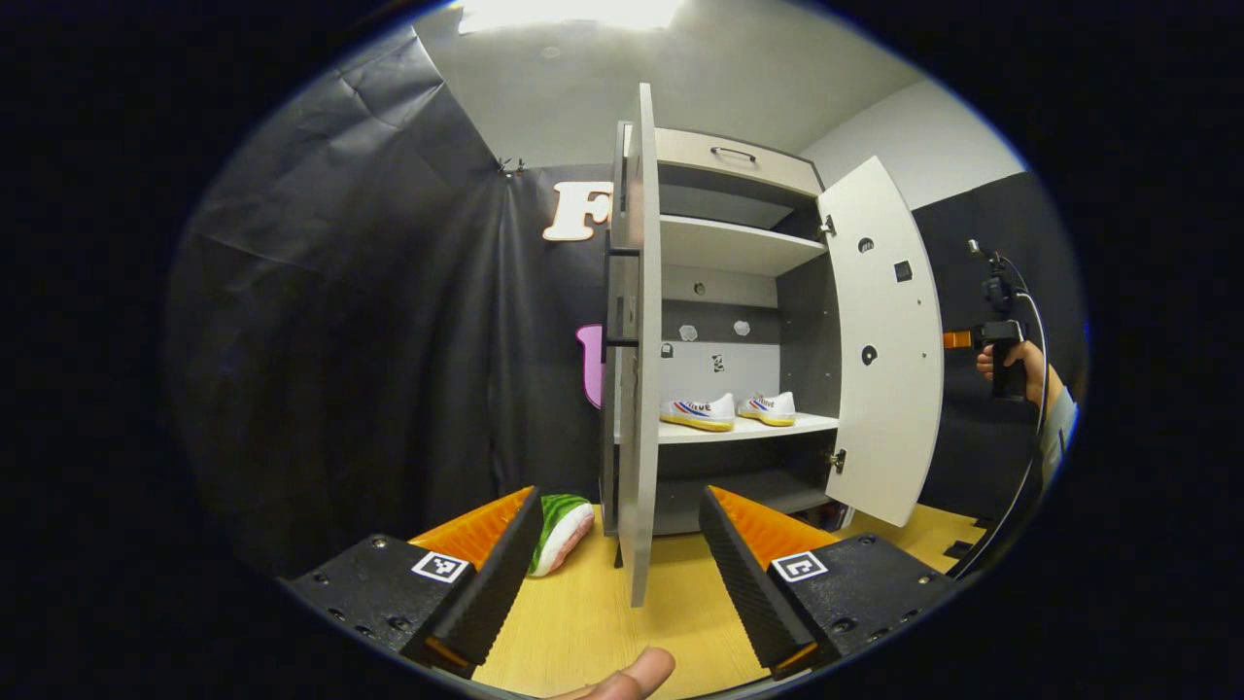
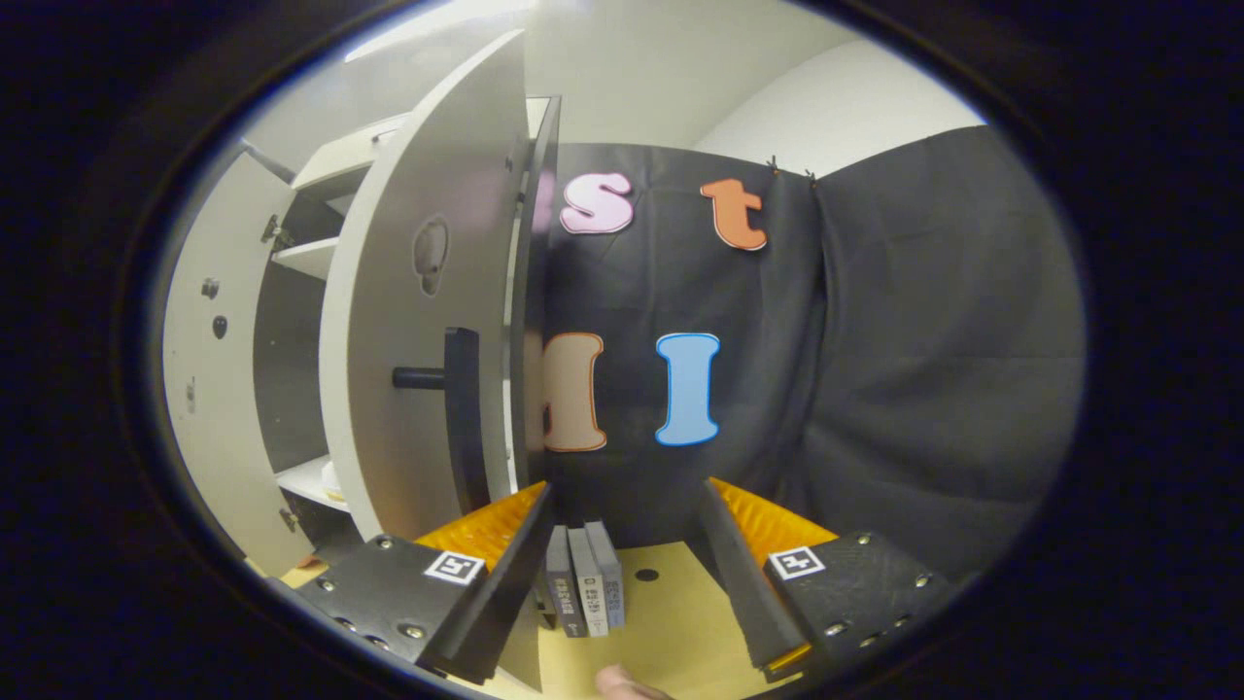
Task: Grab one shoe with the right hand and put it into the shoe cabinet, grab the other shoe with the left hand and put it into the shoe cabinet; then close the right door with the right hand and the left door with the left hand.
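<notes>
**Shoes shelved, doors waiting**

With both doors wide, the shoe cabinet (image 1: 739, 292) holds two sneakers (image 1: 698, 411) (image 1: 769, 407) side by side on its middle shelf. Shelving looks finished; closing remains: right door (image 2: 418, 340), then left door (image 1: 637, 369). Both my grippers, left (image 1: 618, 554) and right (image 2: 622, 554), gape, grasping nothing.

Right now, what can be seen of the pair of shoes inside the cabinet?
The two shoes are white low-top sneakers with yellowish soles; the nearer one carries red and blue side stripes. They look like canvas. Both stand upright, side by side, on a white shelf of the shoe cabinet, whose doors stand open. Whether they touch each other is unclear. Neither gripper touches them.
</notes>
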